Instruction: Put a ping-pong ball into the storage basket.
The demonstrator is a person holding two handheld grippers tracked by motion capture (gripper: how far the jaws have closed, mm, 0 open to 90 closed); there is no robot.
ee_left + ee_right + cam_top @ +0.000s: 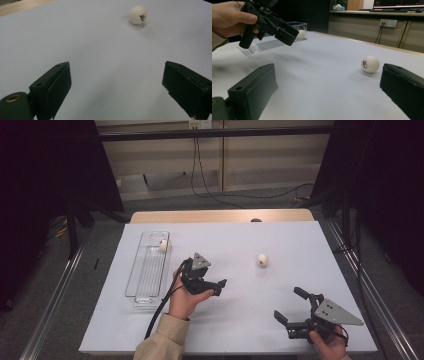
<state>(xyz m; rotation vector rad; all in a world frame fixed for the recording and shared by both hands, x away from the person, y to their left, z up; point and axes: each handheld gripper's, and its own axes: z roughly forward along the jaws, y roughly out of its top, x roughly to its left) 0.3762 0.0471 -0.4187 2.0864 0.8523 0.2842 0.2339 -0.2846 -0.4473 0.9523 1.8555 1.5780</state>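
High view: you hold both grippers over the white tabletop, one in each hand.
Left gripper: your left hand holds it near the middle of the tabletop, just right of the tray, pointing right toward the loose ball; its fingers stand wide open with nothing between them.
Right gripper: you hold it near the front right corner, fingers spread wide and empty, pointing left and away from you.
Loose ball: it rests on the tabletop right of centre, apart from both grippers; dark print shows on it.
Tray: clear plastic, on the left of the tabletop.
Second ball: it lies in the far end of the tray.
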